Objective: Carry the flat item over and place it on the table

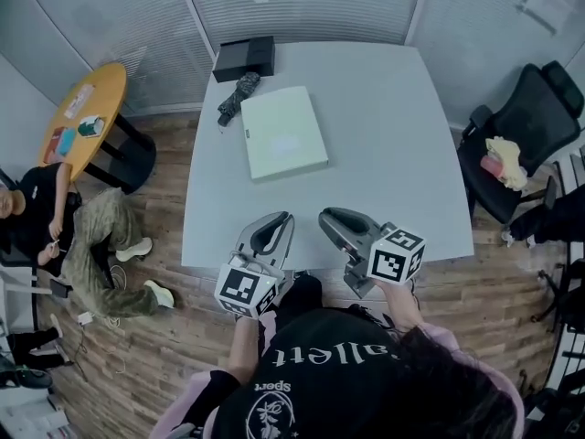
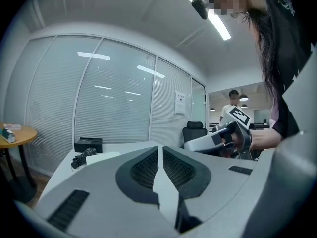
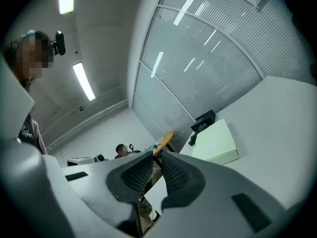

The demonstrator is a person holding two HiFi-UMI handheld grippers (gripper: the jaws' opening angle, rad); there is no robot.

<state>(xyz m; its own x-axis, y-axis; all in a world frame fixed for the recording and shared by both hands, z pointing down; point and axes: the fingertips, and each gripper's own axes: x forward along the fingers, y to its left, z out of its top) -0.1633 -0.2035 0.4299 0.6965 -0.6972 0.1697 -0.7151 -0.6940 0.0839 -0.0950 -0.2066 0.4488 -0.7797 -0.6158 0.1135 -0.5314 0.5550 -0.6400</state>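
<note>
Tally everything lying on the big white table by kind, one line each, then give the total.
flat pale-green box: 1
black box: 1
dark bundle: 1
Total: 3

The white table [image 1: 393, 154] carries 3 things, all toward its far left corner: a black box [image 1: 245, 58] at the far edge, a dark bundle [image 1: 238, 97] just before it, and a pale green flat box [image 1: 283, 133] lying beside the bundle.
</note>
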